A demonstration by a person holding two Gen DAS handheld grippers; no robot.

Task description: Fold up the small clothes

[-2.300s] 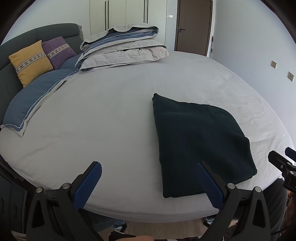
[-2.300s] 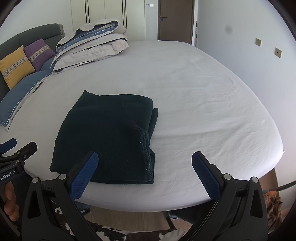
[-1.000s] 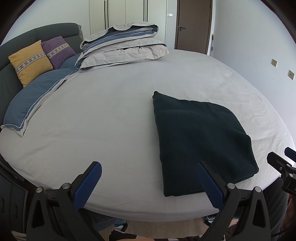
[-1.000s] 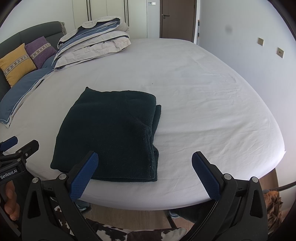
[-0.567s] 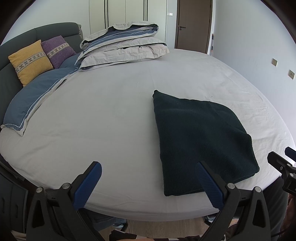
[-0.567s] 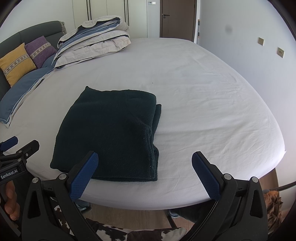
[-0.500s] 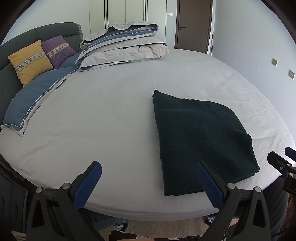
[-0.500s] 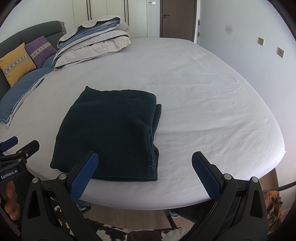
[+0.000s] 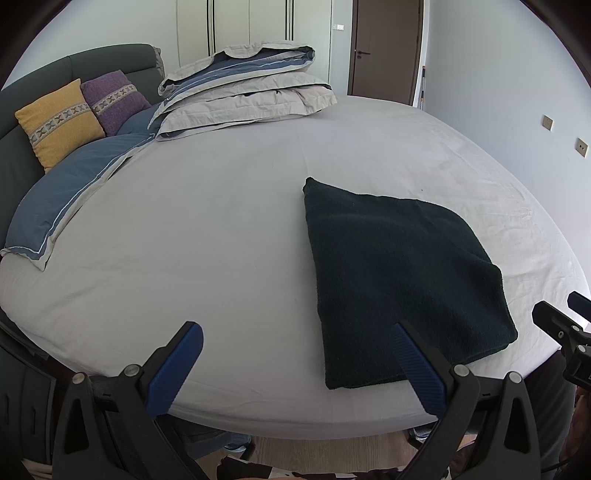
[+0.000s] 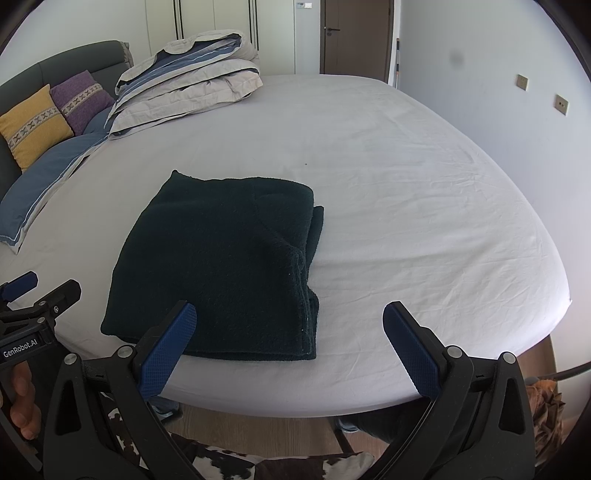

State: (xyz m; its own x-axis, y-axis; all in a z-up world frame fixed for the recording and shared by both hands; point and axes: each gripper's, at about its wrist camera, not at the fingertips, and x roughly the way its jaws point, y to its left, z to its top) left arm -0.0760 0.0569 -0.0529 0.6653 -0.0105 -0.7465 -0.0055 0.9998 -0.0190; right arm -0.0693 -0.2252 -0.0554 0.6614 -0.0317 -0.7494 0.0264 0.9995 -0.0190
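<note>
both sets of jaws are held wide apart and empty — the left gripper [image 9: 295, 363] and right gripper [image 10: 293, 345] are poised at the near edge of the white-sheeted bed [image 10: 406, 177]. a folded dark green knitted garment [image 10: 225, 266] is laid flat on the sheet between them, untouched.

- A home bedroom.
- Large bed [image 10: 406, 177] under a pale fitted sheet, padded dark headboard [image 9: 110, 62] behind.
- Yellow cushion [image 9: 59, 122], purple cushion [image 9: 114, 99], folded duvet [image 9: 243, 88] stacked near the headboard.
- Tall white wardrobe doors [image 9: 251, 33], brown door [image 9: 386, 51] beyond.
</note>
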